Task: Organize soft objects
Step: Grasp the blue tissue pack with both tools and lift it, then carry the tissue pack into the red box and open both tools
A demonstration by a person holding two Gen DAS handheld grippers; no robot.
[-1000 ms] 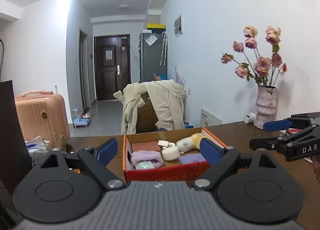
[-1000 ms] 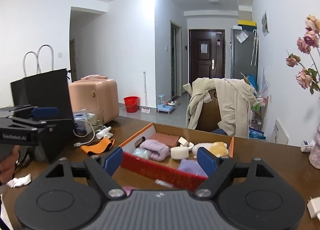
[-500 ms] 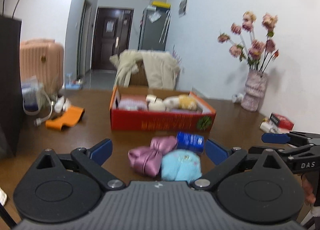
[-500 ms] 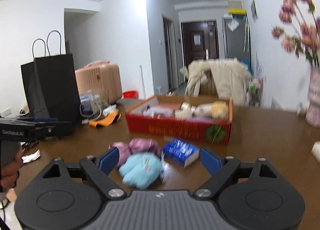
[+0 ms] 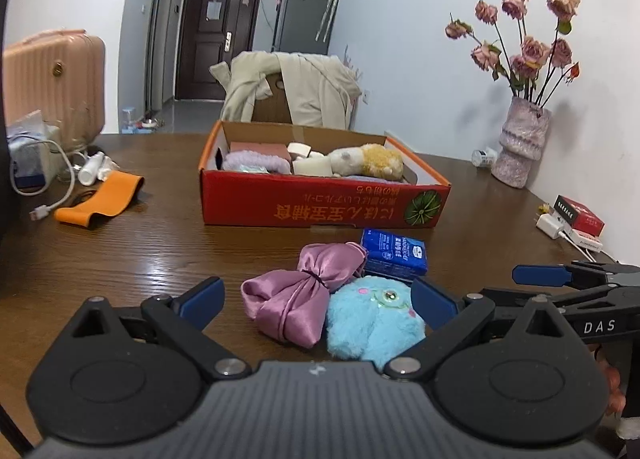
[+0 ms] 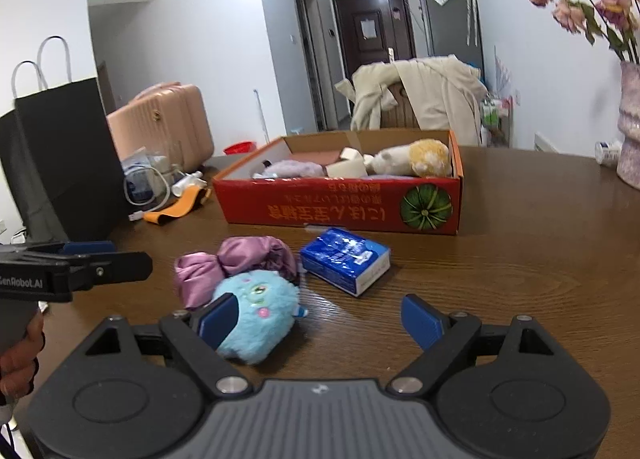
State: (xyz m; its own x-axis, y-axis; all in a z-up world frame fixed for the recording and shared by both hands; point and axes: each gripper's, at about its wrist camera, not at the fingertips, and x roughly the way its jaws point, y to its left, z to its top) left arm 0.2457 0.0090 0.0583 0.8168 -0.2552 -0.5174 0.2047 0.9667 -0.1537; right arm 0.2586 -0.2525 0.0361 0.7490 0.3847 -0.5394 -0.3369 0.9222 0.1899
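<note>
While a blue plush toy and pink satin pouch are touching on the table | red cardboard box is filled with plush animal, lavender cloth | left gripper, right gripper are held spread, nothing pinched.

The left gripper is showing a matte black body: two broad arms, each carrying a raised round disc, with a triangular cut-out near each outer corner. Silver screw heads are sitting at the linkage pivots, and a ribbed grey housing is filling the bottom centre. Its fingertips are wearing blue pads. The right gripper is looking identical (same discs, screws and blue pads). Seen side-on, white lettering is reading "DAS" on the right one and "GenRobot.AI" on the left.
</note>
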